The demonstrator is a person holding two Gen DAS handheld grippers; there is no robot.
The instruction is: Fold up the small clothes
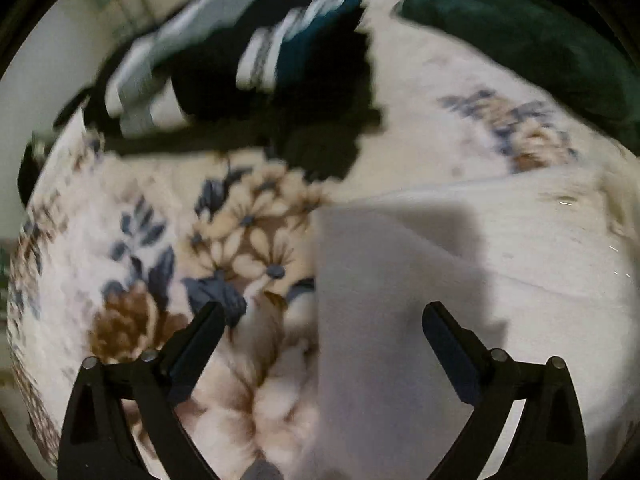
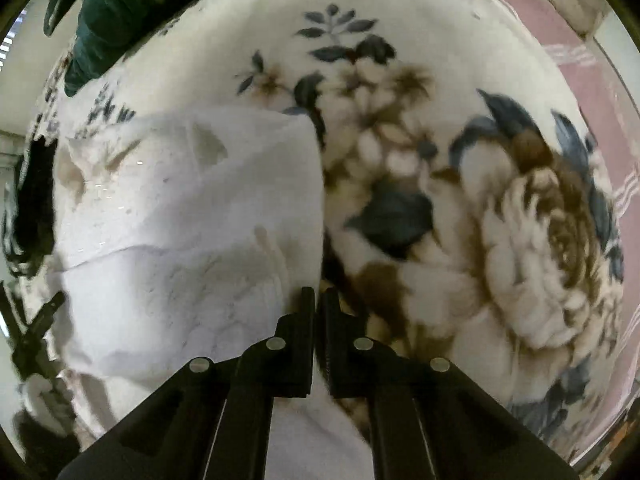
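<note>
A white garment lies flat on a floral blanket, with a folded edge running down its left side. My left gripper hangs over that edge with its jaws wide open; one finger is above the blanket, the other above the white cloth, and nothing is held. In the right wrist view the same white garment fills the left half. My right gripper is shut on the garment's right edge, and white cloth shows under and between its fingers.
A heap of dark clothes with white and teal stripes lies at the far side of the blanket. A dark green garment lies beside it and shows as the green garment at the upper left. A pink striped sheet borders the blanket on the right.
</note>
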